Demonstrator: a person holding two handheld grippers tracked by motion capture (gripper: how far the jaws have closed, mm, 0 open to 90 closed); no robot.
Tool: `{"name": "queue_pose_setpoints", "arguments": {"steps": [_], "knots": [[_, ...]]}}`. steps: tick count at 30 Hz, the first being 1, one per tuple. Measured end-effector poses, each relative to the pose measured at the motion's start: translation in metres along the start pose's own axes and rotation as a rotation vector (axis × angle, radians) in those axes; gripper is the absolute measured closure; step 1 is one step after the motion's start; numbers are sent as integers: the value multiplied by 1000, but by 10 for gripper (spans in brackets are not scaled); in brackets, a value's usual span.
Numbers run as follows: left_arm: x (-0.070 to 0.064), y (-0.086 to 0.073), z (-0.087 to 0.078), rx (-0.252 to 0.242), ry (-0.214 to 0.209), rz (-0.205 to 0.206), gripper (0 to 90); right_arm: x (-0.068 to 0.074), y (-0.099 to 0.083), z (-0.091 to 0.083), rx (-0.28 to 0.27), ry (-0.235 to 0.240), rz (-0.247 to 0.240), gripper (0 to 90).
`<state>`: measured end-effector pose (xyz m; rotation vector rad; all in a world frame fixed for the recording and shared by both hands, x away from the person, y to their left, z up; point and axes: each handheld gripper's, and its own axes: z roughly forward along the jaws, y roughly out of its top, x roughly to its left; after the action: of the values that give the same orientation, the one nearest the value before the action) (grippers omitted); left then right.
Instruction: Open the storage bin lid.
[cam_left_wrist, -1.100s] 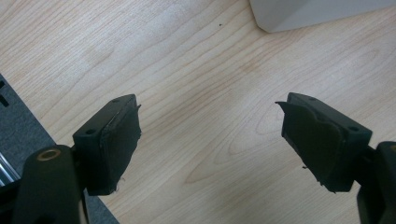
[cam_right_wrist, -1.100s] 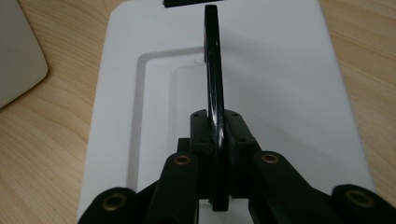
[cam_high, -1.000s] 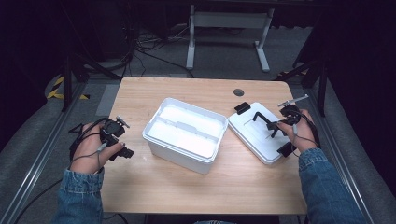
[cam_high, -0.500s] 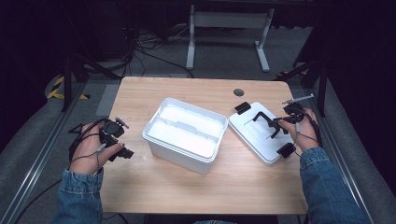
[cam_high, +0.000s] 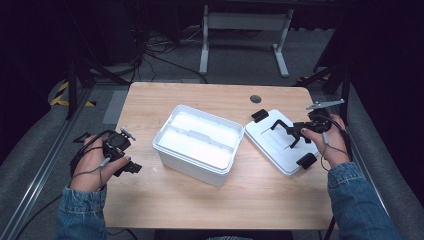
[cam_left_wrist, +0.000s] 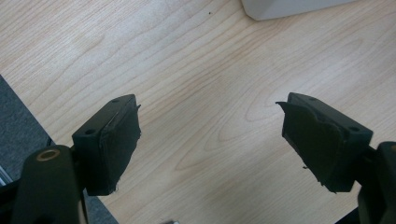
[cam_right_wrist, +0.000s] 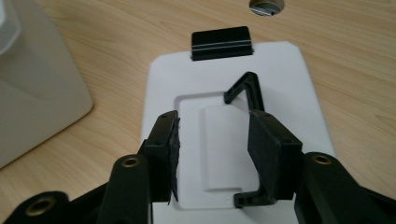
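Note:
An open white box (cam_high: 197, 145) stands in the middle of the wooden table (cam_high: 200, 205), and its corner (cam_right_wrist: 32, 93) is at the left of the right gripper view. Its white lid (cam_high: 272, 147) lies flat to the right, with a black clasp (cam_right_wrist: 221, 43) at the far end and a black handle (cam_right_wrist: 247, 88) raised from the recess. My right gripper (cam_right_wrist: 212, 119) hovers open over that recess. The handle runs just behind its right finger (cam_right_wrist: 271, 154), and nothing is between the pads. My left gripper (cam_left_wrist: 210, 105) is held open above bare wood near the table's left edge (cam_high: 132, 152).
A second black clasp (cam_high: 306, 160) sticks out at the lid's near end. A round cable hole (cam_high: 255, 98) sits in the tabletop behind the lid. Beyond the table are a dark floor with cables (cam_high: 165, 55) and a grey metal stand (cam_high: 245, 22).
My right hand has drifted slightly to the right over the lid. The left hand, box and lid have stayed put.

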<state>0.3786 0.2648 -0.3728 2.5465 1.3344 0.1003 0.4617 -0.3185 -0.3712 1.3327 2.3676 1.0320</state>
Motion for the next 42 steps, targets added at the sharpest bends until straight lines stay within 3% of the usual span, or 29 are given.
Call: {"name": "queue_pose_setpoints", "arguments": {"steps": [1,2,4,11,18,22,33,36,42], "knots": [[0,0,0,0,0,0,199,0,0,0,0,0,0,539],[1,-1,-1,1,14,19,199,9,1,-4,-4,19,-16,529],[-1,-2,-1,1,-4,-6,198,12,2,-5,-6,25,-20,527],[-2,-1,-1,2,2,1,198,41,0,-15,-7,87,-68,513],[-2,0,-1,1,-2,-3,198,66,-7,-22,2,114,-113,511],[-2,2,-1,5,9,24,198,77,-13,-23,2,138,-126,509],[-3,4,0,14,1,21,198,107,-33,-16,3,189,-179,503],[-2,4,-1,17,21,36,198,113,-39,-12,2,201,-168,501],[-2,4,0,20,21,30,199,121,-51,-1,21,216,-167,496]]}}
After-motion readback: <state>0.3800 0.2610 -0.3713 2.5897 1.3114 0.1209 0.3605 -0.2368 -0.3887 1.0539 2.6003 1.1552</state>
